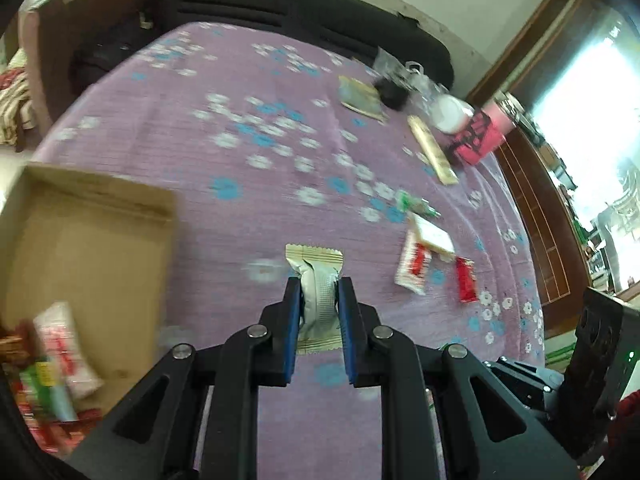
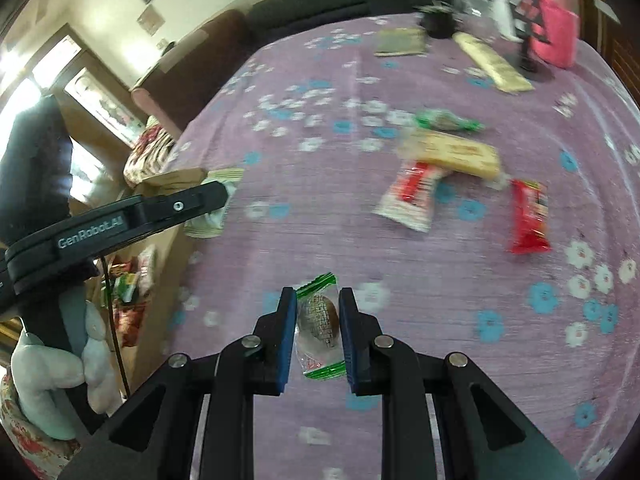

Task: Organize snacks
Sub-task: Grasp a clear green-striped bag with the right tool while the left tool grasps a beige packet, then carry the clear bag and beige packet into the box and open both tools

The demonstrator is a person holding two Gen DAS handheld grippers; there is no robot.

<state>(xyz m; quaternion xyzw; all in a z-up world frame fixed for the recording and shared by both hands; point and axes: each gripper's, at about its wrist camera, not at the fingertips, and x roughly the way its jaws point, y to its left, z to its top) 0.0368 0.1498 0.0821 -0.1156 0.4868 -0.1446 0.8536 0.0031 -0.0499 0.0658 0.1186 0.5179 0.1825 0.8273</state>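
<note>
My left gripper (image 1: 319, 286) is shut on a silver snack packet (image 1: 316, 280) and holds it above the purple flowered cloth (image 1: 240, 152). A cardboard box (image 1: 92, 240) with several snacks in it sits to its left. My right gripper (image 2: 318, 296) is shut on a clear green-edged wrapped snack (image 2: 320, 324). Loose snacks lie on the cloth: a red-and-white packet (image 2: 412, 196), a red packet (image 2: 530, 216), a beige bar (image 2: 452, 152) and a green-wrapped candy (image 2: 446, 120). The left gripper (image 2: 216, 200) with its silver packet shows at the left of the right wrist view, by the box.
At the far end of the cloth lie a long beige packet (image 2: 494, 62), a flat olive packet (image 2: 400, 42), a pink container (image 2: 554, 34) and clear bags (image 1: 416, 80). A dark sofa back (image 1: 304, 12) borders the far side. A wooden cabinet (image 1: 532, 208) stands at the right.
</note>
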